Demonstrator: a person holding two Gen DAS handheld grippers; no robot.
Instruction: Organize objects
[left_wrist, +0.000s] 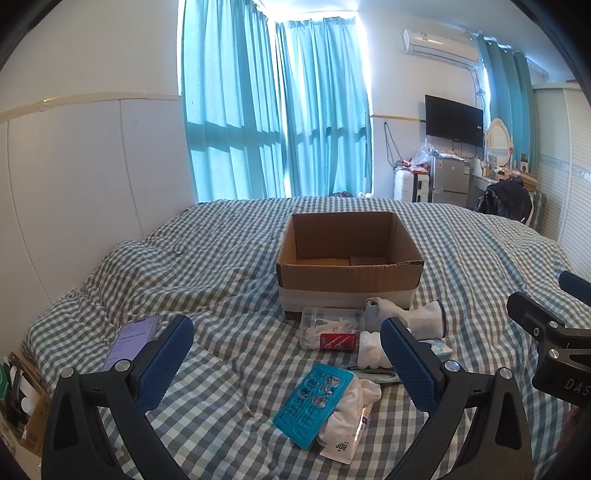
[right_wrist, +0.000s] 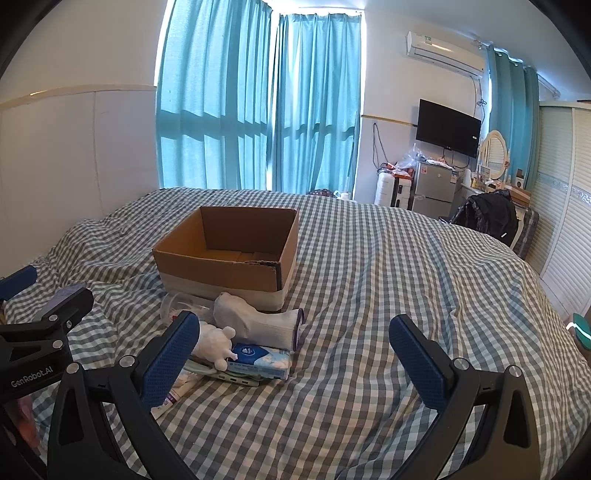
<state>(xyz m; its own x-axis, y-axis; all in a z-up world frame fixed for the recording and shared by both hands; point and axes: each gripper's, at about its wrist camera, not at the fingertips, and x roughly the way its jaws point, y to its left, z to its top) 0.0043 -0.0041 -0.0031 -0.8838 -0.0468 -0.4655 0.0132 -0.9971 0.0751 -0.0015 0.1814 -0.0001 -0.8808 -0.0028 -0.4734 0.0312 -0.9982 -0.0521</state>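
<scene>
Objects for sorting lie in a loose cluster on the checked bedspread, between the two grippers and the cardboard box. Nearest in the left wrist view is a teal blister card, flat and tilted, its right edge resting on a crumpled white cloth; a white tube pokes out from under that cloth. Just beyond sit a white plush toy and a blue-and-white tissue pack, the toy touching the pack — under them a pale power strip shows its edge. A clear plastic tub of floss picks with a red label lies behind, beside a grey-white knit glove that reaches to the box's front wall. A phone with a lit screen lies apart, off to the left.

Both grippers hang above the bedding with nothing between their blue pads: the left gripper spread wide over the cluster, the right gripper equally wide over mostly bare bedspread.

Farther back stands the open cardboard box — brown, its lower band wrapped in pale tape, the part of its inside that shows empty. Teal curtains hang beyond the bed.
</scene>
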